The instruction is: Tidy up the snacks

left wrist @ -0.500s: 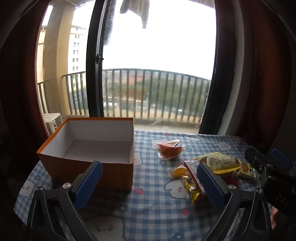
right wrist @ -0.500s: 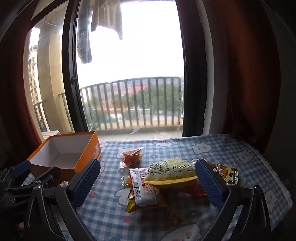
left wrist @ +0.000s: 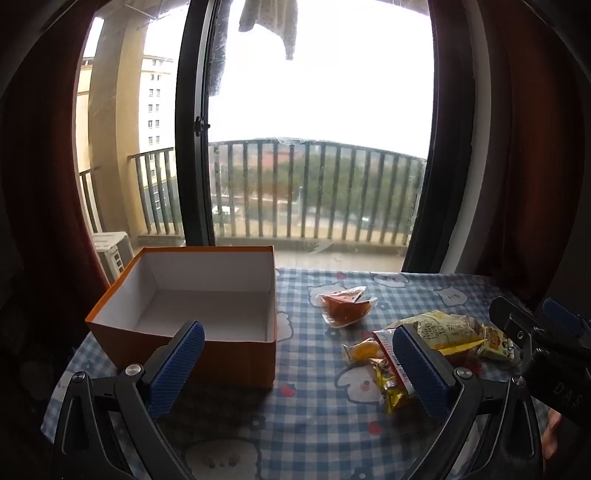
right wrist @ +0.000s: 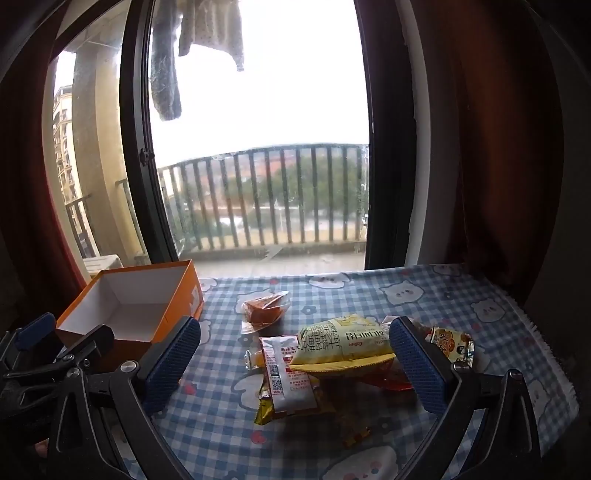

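A checked cloth (left wrist: 314, 435) was spread over the surface; laundry (right wrist: 210, 33) was hung outside the window, before a railing (left wrist: 314, 192).

Left tool (left wrist: 295, 363) and right tool (right wrist: 294, 358) both gape wide, tilted downward, holding nothing.

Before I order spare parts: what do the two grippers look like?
Both match. The left gripper and right gripper have black angular frames with silver bolts, and each finger carries a blue ribbed pad. White letters mark the right gripper's black body in the left view.
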The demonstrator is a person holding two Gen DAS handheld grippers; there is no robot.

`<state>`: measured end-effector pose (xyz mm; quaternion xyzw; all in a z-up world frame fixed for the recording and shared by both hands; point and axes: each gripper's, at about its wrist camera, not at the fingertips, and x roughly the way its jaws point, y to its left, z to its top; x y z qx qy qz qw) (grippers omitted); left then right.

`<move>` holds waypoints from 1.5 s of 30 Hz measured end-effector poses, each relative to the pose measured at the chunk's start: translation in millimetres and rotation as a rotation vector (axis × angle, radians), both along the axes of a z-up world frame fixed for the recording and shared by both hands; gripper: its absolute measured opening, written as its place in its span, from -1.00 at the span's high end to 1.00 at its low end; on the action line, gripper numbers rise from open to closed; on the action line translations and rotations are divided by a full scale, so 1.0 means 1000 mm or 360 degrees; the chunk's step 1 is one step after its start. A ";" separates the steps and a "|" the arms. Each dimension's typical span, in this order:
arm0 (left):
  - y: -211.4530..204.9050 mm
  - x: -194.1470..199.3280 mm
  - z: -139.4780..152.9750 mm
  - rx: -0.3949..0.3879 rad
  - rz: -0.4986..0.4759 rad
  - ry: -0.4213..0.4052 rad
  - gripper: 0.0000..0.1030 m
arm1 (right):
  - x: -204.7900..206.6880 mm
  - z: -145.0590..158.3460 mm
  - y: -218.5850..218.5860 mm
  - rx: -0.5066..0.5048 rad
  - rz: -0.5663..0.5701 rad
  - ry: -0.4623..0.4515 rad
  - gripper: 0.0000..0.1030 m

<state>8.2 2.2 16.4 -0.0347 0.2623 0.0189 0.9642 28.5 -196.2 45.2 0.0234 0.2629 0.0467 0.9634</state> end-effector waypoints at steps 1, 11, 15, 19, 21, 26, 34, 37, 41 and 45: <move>-0.001 0.002 0.002 0.0002 0.0005 0.0008 -0.99 | 0.001 0.000 0.000 0.0002 0.0005 0.0004 -1.00; -0.002 0.002 0.002 0.0009 -0.0006 0.0025 -0.99 | 0.003 0.001 0.000 -0.0020 0.0008 0.0028 -1.00; -0.004 0.000 0.003 0.0004 -0.0015 0.0021 -0.99 | 0.002 0.002 -0.002 -0.0003 0.0007 0.0035 -1.00; -0.004 -0.002 0.004 0.0003 -0.0021 0.0016 -0.99 | -0.001 0.004 -0.004 -0.0008 -0.0001 0.0028 -1.00; -0.005 -0.002 0.004 0.0003 -0.0023 0.0012 -0.99 | -0.002 0.004 -0.004 -0.0007 -0.0005 0.0027 -0.99; -0.005 -0.002 0.004 0.0004 -0.0022 0.0012 -0.99 | -0.003 0.004 -0.004 -0.0008 -0.0009 0.0024 -0.99; -0.004 -0.004 0.004 0.0007 -0.0023 0.0009 -0.99 | -0.006 0.005 -0.004 -0.0004 -0.0007 0.0018 -0.99; -0.004 -0.004 0.005 0.0010 -0.0021 0.0007 -0.99 | -0.010 0.005 -0.005 0.0002 -0.0002 0.0016 -0.99; -0.005 -0.007 0.005 0.0009 -0.0030 0.0008 -0.99 | -0.011 0.006 -0.006 0.0001 -0.0002 0.0015 -0.99; -0.008 -0.008 0.004 0.0003 -0.0041 0.0014 -0.99 | -0.011 0.006 -0.007 0.0002 -0.0005 0.0015 -0.99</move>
